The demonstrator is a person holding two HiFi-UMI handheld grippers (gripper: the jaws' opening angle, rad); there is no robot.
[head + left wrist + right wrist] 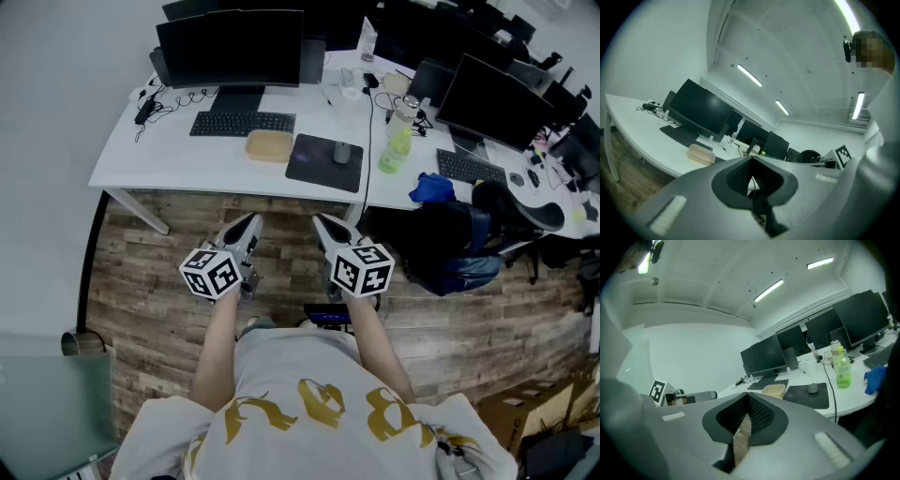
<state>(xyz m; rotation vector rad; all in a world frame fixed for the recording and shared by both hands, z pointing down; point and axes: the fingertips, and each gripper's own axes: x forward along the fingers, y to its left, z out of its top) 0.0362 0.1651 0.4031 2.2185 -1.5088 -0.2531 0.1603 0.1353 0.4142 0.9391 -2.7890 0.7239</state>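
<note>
Office desks fill a room with a wood-plank floor (159,281). Head view: a person stands before a white desk (187,164), holding the left gripper (249,223) and right gripper (321,225) side by side over the planks, tips aimed at the desk edge and short of it. A tan box (269,145) lies ahead on the desk, between the two tips and slightly nearer the left one, its long side running along the desk front. A keyboard (242,123) and monitor (231,47) sit behind it. A black mouse mat (325,161) carrying a mouse (341,152) lies just to its right, ahead of the right gripper.

Left gripper view: jaws drawn together with nothing between them, the tan box (701,154) ahead and to their left.

Right gripper view: jaws narrowed to a slit, empty, planks showing through. The tan box (774,391) sits just above and right of the tips, with a green bottle (842,369) further right.
</note>
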